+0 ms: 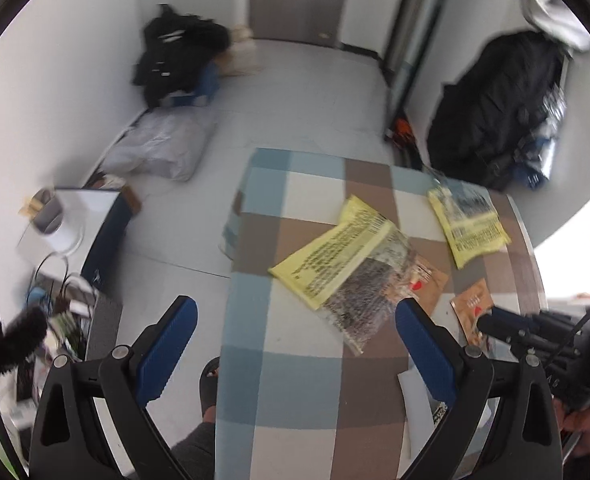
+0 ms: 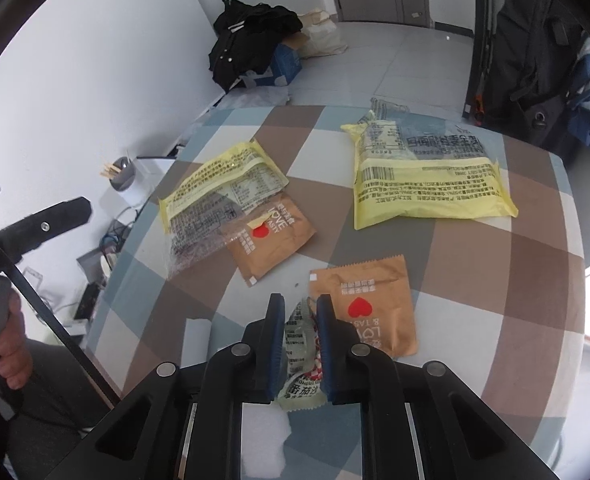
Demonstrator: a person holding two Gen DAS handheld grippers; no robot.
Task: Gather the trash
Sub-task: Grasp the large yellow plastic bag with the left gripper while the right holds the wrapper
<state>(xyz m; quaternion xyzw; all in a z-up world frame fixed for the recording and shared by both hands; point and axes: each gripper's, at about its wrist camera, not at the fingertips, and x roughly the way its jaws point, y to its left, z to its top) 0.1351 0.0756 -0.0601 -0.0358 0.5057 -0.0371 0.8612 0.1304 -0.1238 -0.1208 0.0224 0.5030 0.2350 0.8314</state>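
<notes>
Trash lies on a checked table (image 2: 495, 264). My right gripper (image 2: 300, 308) is shut on a small green-and-white sachet (image 2: 301, 356) near the table's front. Beside it lies a brown packet with a red heart (image 2: 369, 304). Farther off are a second brown packet (image 2: 271, 236), a yellow-and-clear wrapper (image 2: 219, 196) partly over it, and a bigger yellow wrapper (image 2: 427, 176) at the back right. My left gripper (image 1: 295, 316) is open and empty above the table's left edge, short of the yellow-and-clear wrapper (image 1: 335, 264). The other yellow wrapper (image 1: 469, 220) lies beyond.
A white tissue (image 2: 267, 444) lies on the table under my right gripper. Left of the table stand a low white cabinet (image 1: 83, 216) with a grey cup (image 1: 47, 212), cables and clutter. Black clothes (image 1: 179, 56) and bags lie on the floor; a black bag (image 1: 495, 108) stands at right.
</notes>
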